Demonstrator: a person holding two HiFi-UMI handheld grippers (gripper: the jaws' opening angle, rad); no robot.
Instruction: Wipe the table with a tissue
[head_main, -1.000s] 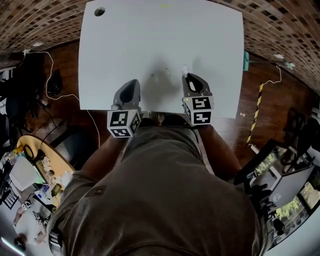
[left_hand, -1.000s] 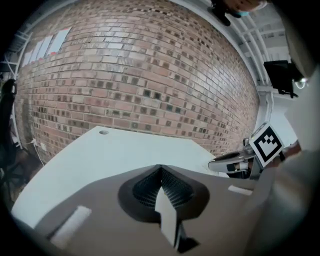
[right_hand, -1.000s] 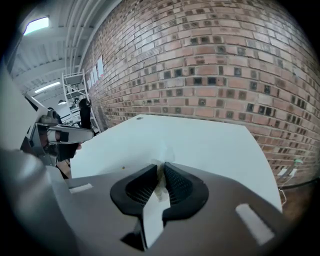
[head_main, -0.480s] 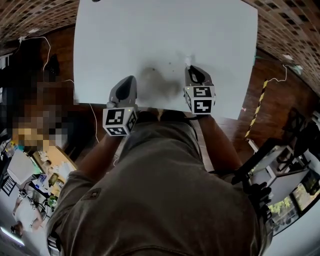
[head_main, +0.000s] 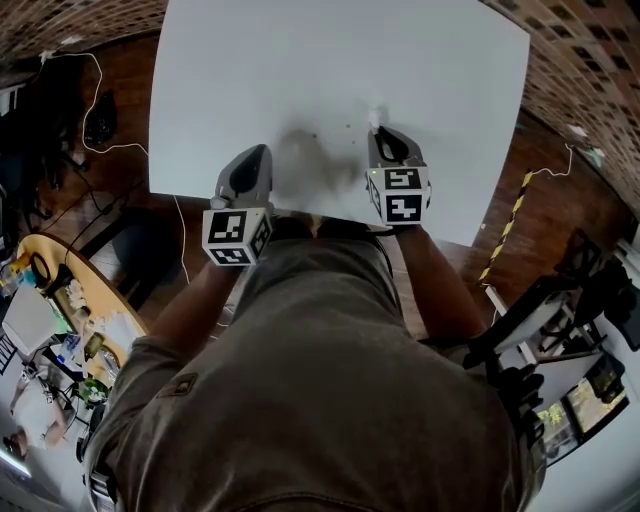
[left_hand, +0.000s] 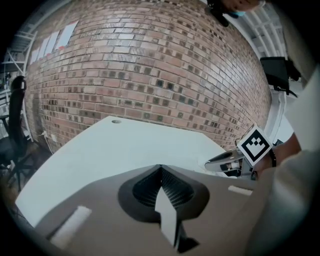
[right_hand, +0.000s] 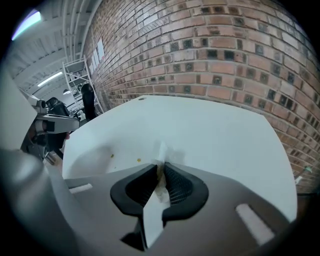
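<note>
A white table (head_main: 340, 70) fills the upper head view. My right gripper (head_main: 375, 128) hangs over its near edge, shut on a small white tissue (right_hand: 161, 159) whose tip pokes out past the jaws (head_main: 371, 116). Small yellowish crumbs (right_hand: 138, 160) lie on the table just left of the tissue, and faint specks (head_main: 315, 137) show between the two grippers. My left gripper (head_main: 262, 152) is held over the near edge further left, jaws shut with nothing between them (left_hand: 160, 167).
A brick floor and wall surround the table. A round cable hole (left_hand: 116, 121) sits in the table's far left corner. Cables (head_main: 95, 100) trail on the dark floor at left. A cluttered round table (head_main: 60, 310) and equipment (head_main: 560, 330) stand near the person.
The head view has shifted, so the table sits a little higher and further right in frame. Both grippers stay at the near edge, the tissue still held in the right one.
</note>
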